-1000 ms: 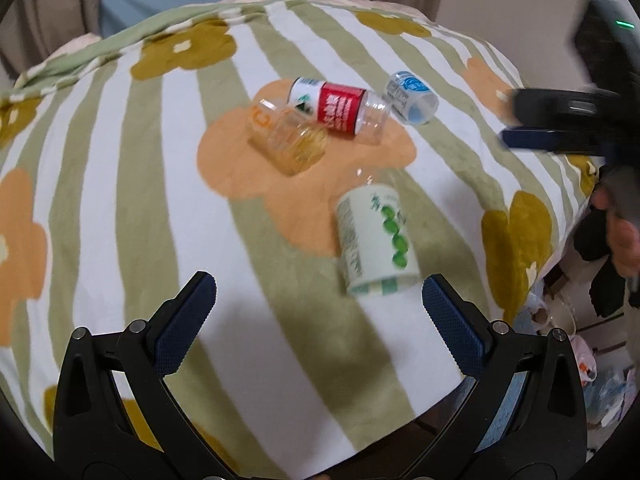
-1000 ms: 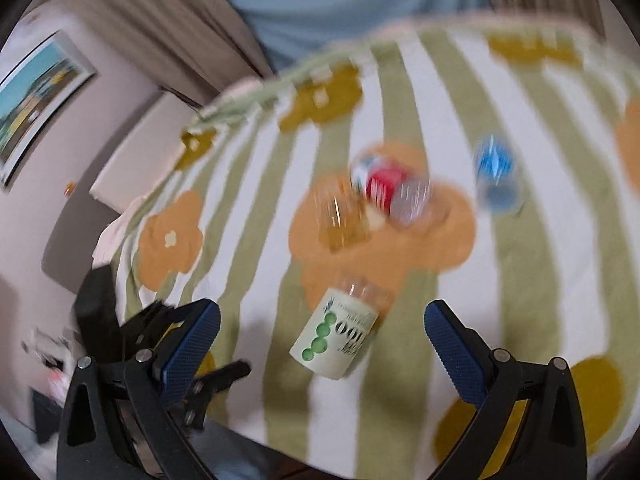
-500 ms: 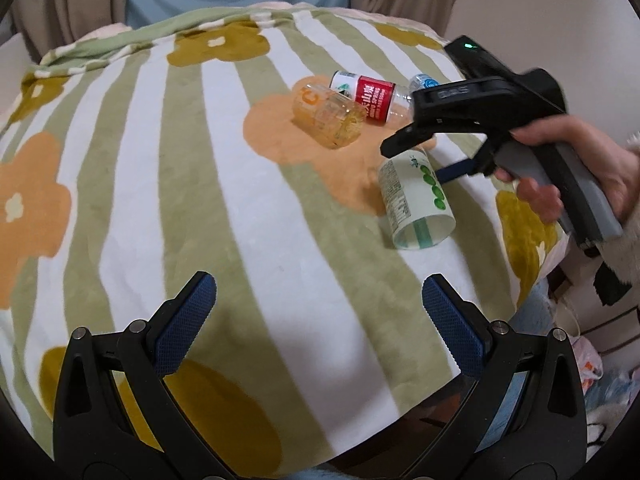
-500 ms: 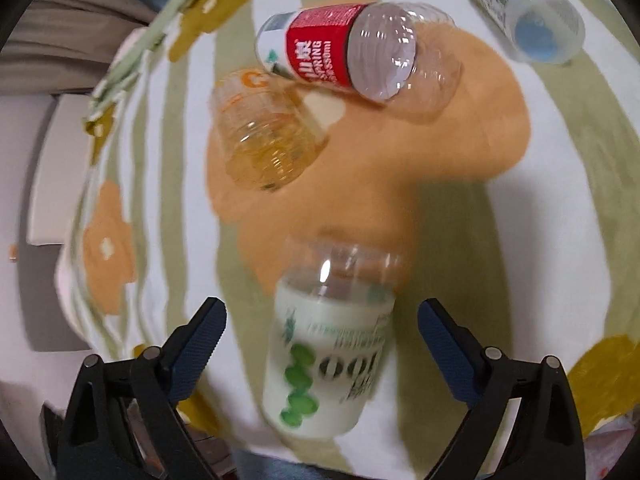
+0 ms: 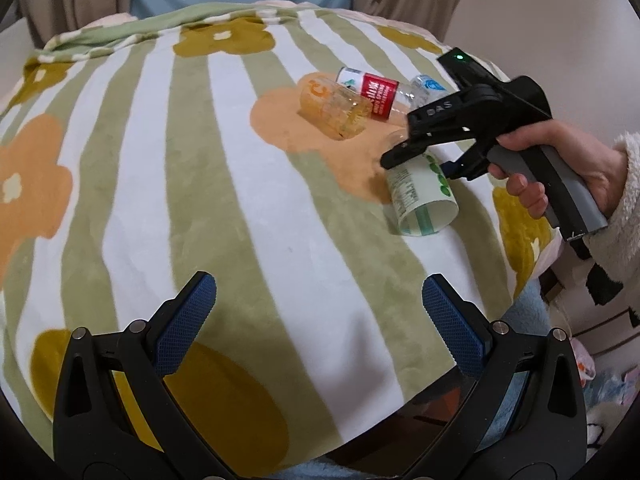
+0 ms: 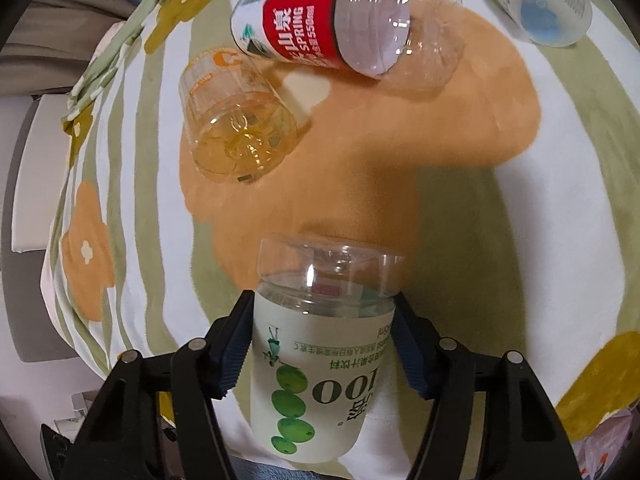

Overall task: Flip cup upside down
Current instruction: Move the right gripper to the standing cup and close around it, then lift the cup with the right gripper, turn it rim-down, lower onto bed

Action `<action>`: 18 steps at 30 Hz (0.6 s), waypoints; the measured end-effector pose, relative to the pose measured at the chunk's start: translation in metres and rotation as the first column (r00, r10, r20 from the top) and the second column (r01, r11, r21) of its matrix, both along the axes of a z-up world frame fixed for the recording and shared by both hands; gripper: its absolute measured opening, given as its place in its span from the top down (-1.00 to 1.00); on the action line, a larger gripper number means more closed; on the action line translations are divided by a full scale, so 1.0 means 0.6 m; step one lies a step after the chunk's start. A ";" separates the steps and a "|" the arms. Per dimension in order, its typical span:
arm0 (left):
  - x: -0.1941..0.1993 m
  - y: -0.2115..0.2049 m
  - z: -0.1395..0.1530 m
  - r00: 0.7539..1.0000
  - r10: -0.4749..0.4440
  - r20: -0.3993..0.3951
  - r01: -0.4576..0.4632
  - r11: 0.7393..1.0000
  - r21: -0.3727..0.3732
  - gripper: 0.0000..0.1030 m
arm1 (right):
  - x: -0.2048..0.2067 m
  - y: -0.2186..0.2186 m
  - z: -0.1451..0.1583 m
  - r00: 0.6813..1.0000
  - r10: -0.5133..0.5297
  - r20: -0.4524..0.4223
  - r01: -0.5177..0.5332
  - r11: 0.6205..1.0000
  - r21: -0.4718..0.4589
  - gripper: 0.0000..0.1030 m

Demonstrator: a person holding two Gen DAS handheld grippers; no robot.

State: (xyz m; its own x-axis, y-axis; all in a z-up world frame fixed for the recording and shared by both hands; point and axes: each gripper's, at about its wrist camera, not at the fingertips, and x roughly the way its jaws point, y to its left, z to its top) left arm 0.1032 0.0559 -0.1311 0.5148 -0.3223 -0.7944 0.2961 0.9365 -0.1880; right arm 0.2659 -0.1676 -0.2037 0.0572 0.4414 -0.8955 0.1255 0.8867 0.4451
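A clear plastic cup with a white label and green dots (image 6: 320, 364) lies on its side on the striped flower blanket (image 6: 500, 240). My right gripper (image 6: 324, 340) is closed around its middle, blue pads pressing both sides. In the left wrist view the same cup (image 5: 422, 196) lies with its open mouth toward the camera, and the right gripper (image 5: 416, 152) sits over it, held by a hand. My left gripper (image 5: 316, 316) is open and empty, low over the near part of the blanket, well apart from the cup.
An amber clear cup (image 6: 236, 124), a red-labelled bottle piece (image 6: 320, 28) and a blue-labelled cup (image 6: 536, 4) lie on their sides beyond the held cup. The blanket edge (image 5: 532, 264) drops off at the right, with clutter below.
My right gripper moved down onto the green-dotted cup and closed on it. The left gripper drew back and to the left, staying open.
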 end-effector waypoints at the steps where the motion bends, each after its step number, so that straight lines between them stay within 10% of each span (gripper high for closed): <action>1: -0.002 0.004 0.001 1.000 0.008 0.001 -0.008 1.000 -0.006 -0.99 | -0.005 -0.008 0.010 1.000 -0.001 0.024 0.001 1.000 0.003 -0.18; 6: -0.019 0.017 0.010 0.997 0.074 0.038 -0.074 0.997 0.003 -0.99 | -0.052 -0.022 0.108 0.927 0.011 0.374 -0.024 0.999 0.031 -0.18; 10: -0.036 0.027 0.016 0.984 0.165 0.065 -0.164 0.986 -0.014 -0.99 | -0.128 -0.012 0.142 0.715 0.074 0.696 -0.020 0.996 -0.085 -0.18; 14: -0.043 0.034 0.014 0.970 0.232 0.070 -0.230 0.973 -0.028 -0.99 | -0.152 -0.005 0.107 0.605 0.078 0.793 0.025 0.993 -0.117 -0.18; 18: -0.043 0.038 0.004 0.969 0.242 0.044 -0.241 0.970 -0.026 -0.99 | -0.143 0.007 0.077 0.566 0.131 0.814 0.049 0.980 -0.192 -0.17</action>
